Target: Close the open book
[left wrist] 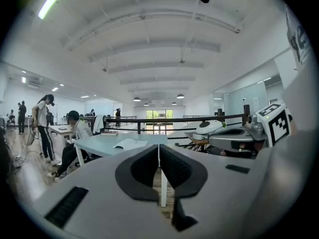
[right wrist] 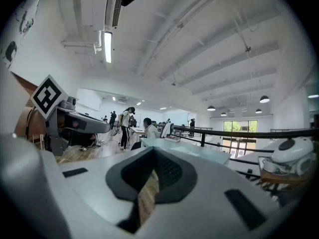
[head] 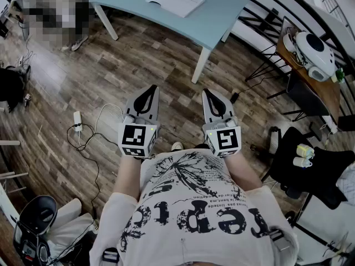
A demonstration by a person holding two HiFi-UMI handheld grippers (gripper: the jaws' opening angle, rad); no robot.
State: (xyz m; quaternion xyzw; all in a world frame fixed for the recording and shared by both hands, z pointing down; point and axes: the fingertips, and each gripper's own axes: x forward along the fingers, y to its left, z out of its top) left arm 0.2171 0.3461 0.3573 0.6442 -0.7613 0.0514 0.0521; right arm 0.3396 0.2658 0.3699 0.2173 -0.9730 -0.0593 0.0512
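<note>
The open white book [head: 175,0] lies flat on a pale blue table [head: 222,15] far ahead of me, at the top of the head view. My left gripper [head: 148,88] and right gripper [head: 213,92] hover side by side close to my body, above the wooden floor and well short of the table. Both are shut with nothing between their pads. In the left gripper view the book [left wrist: 130,144] shows small on the table, past the left gripper [left wrist: 158,152]. The right gripper [right wrist: 153,153] points level toward the same table [right wrist: 199,153].
The table's white legs [head: 202,65] stand between me and the book. A power strip with cables [head: 77,121] lies on the floor at left. To the right are a wooden side table with a white device [head: 313,49] and a black chair [head: 310,159]. People [left wrist: 75,133] sit at far desks.
</note>
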